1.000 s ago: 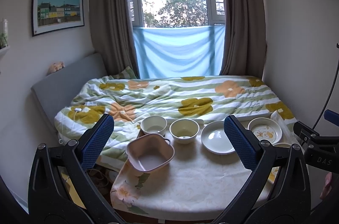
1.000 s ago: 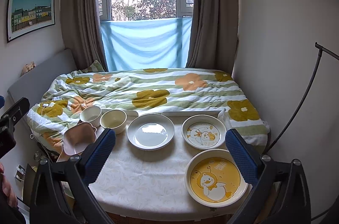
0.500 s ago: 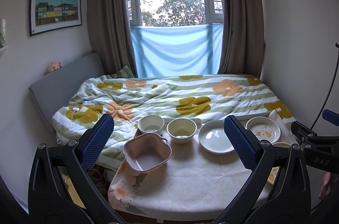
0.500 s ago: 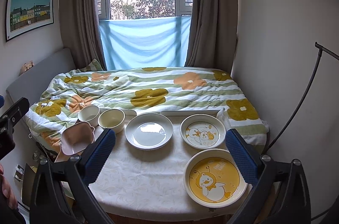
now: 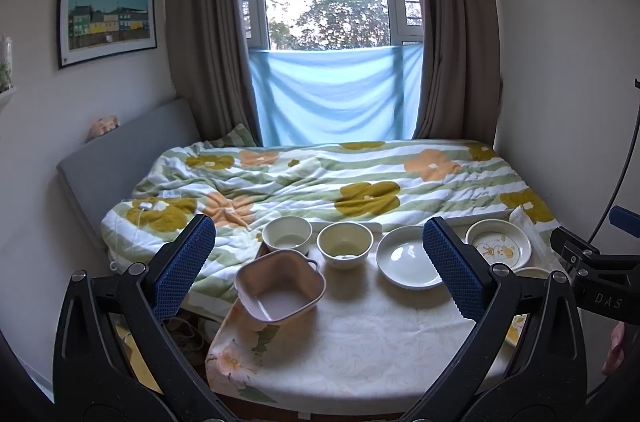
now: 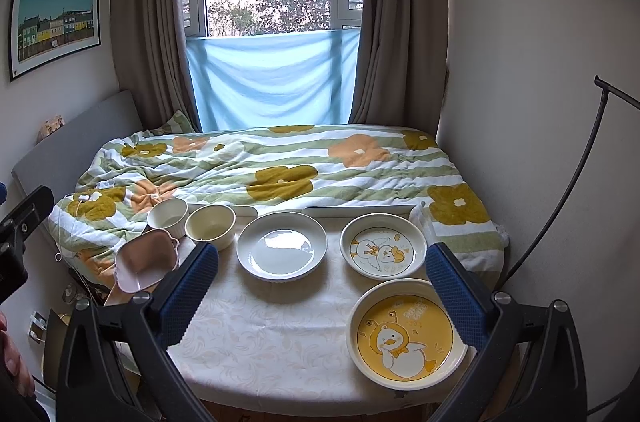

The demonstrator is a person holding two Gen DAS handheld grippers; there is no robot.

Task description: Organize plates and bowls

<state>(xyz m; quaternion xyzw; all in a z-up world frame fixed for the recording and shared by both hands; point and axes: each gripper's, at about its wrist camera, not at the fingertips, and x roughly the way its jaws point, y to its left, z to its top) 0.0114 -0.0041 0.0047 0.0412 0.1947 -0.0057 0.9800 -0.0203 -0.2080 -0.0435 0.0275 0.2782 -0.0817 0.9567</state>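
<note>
Pink square dish [image 5: 279,285] overhangs the table's near-left edge [image 5: 224,318]; a careless nudge could tip it off. Left gripper [image 5: 318,262] and right gripper [image 6: 322,286] gape, empty.

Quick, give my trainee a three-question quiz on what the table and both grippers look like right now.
1. True or false: the left gripper is shut on the pink dish.
2. How many round plates and how many round bowls sit on the table?
3. Which plate lies nearest the right gripper? A) plain white plate B) small duck plate C) yellow duck plate

Key:
1. False; its fingers are spread wide and hold nothing.
2. Three plates; two bowls, a white bowl and a cream bowl.
3. C
</note>
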